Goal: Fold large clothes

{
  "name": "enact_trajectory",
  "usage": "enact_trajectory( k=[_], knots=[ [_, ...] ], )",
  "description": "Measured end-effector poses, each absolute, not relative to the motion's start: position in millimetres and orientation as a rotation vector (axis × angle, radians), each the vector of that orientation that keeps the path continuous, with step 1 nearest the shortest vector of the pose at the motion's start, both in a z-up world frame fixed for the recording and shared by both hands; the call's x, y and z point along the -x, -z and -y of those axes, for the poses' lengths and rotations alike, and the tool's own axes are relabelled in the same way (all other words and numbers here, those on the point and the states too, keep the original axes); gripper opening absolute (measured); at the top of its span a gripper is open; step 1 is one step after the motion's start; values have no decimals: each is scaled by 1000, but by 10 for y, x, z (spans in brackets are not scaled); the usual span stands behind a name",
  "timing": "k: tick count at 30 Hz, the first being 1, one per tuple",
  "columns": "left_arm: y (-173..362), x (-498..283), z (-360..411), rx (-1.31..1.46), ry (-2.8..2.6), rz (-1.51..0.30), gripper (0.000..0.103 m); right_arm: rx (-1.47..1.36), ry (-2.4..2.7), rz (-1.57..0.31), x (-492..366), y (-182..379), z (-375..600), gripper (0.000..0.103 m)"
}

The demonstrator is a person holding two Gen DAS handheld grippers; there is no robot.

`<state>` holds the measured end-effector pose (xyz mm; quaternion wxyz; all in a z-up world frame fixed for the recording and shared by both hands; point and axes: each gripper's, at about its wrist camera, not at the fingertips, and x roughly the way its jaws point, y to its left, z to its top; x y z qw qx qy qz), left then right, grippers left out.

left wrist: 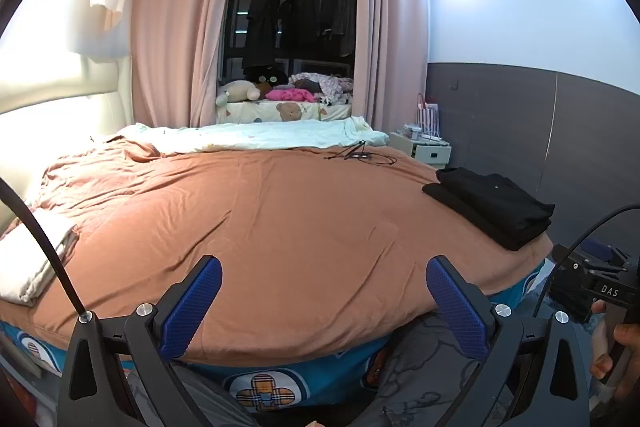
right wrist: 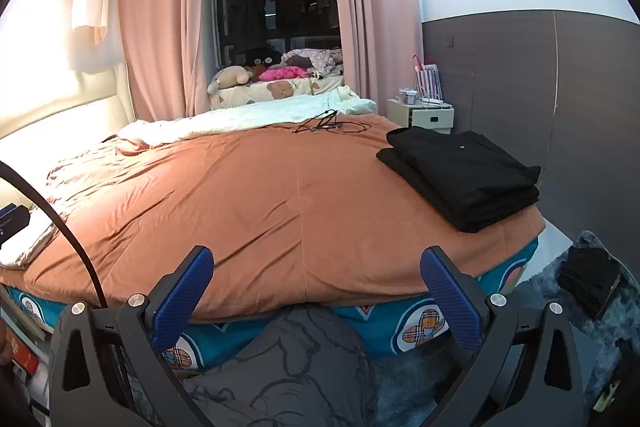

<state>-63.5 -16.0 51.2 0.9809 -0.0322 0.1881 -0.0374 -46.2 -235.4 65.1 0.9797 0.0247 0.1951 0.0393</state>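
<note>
Bed: orange cover (left wrist: 304,227) spread wide, lightly creased.
Black clothes: folded stack (right wrist: 464,175) at the bed's right edge.
Left gripper (left wrist: 324,307): fingers wide apart, holding nothing.
Right gripper (right wrist: 316,297): spread wide, nothing between.

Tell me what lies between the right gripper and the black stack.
Only bare orange bedspread lies between the right gripper and the black stack, as the right wrist view shows.
</note>
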Motion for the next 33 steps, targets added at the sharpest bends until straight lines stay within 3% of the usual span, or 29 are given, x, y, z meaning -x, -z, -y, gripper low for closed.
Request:
enact_trajectory(
  k=[33],
  knots=[
    [-602,838,162,64,78,-344,103,-43,-56,-382,495,-699,2265,103]
  ],
)
